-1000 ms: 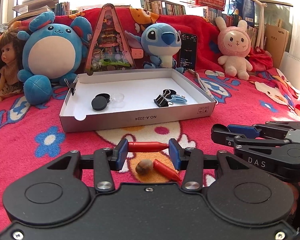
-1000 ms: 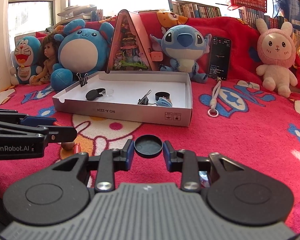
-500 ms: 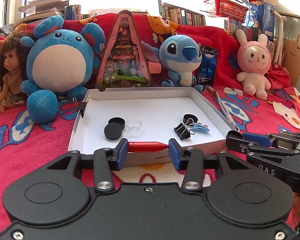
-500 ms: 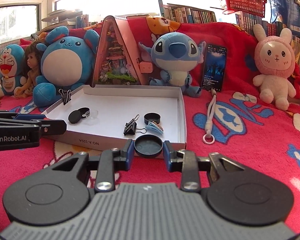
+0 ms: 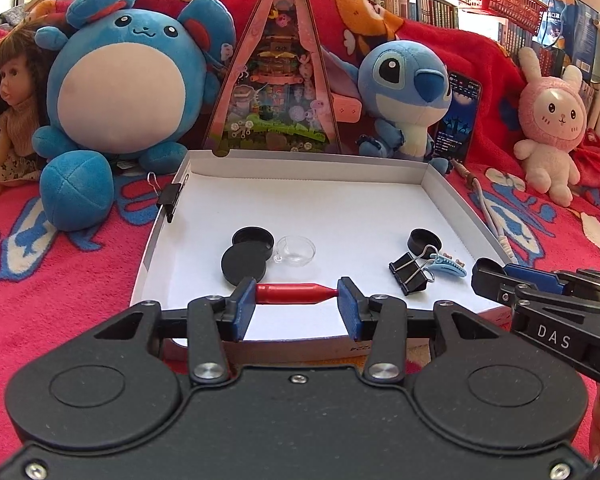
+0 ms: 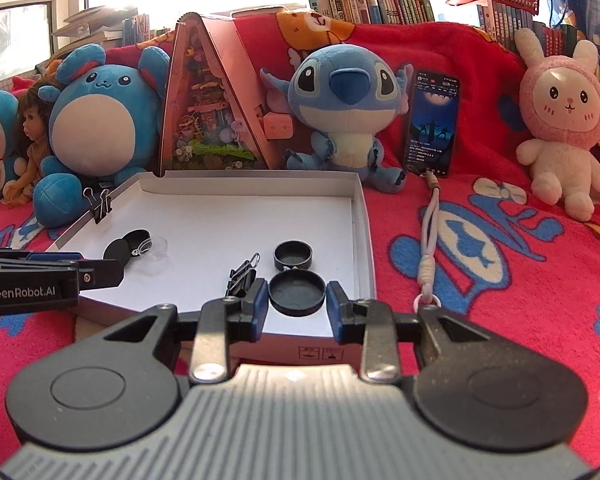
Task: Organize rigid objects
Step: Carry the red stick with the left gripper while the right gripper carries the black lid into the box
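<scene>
The left gripper [image 5: 297,310] is held w/ jaws narrowed on a red crayon-like stick [image 5: 296,294], gripped end to end, low centre of the left wrist view, just over the near wall of the white box [image 5: 300,166]. The right gripper [image 6: 297,310] has jaws closed narrow on a black round cap [image 6: 297,293], low centre of the right wrist view, over the box's near right corner. Step in hand, as judged: both items are to be dropped into the box. To do it well, each gripper should be carried a bit further past the near wall, lowered close to the white floor, then opened gently so the stick isn't left to roll and the cap isn't bounced out. The stick is best released on the bare patch mid-frame, clear of the black lids [image 5: 246,260] and the clear dish [image 5: 295,251]; the cap is best set beside the other black cup [image 6: 293,255], apart from the binder clip [image 6: 242,276]. Grippers should be kept apart, since they are side by side at the frame edges. Readable writing: "DAS" on the right gripper's side at right of the left view, "GenRobot.AI" on the left gripper at left of the right view; box front print is partly hidden, not legible.
</scene>
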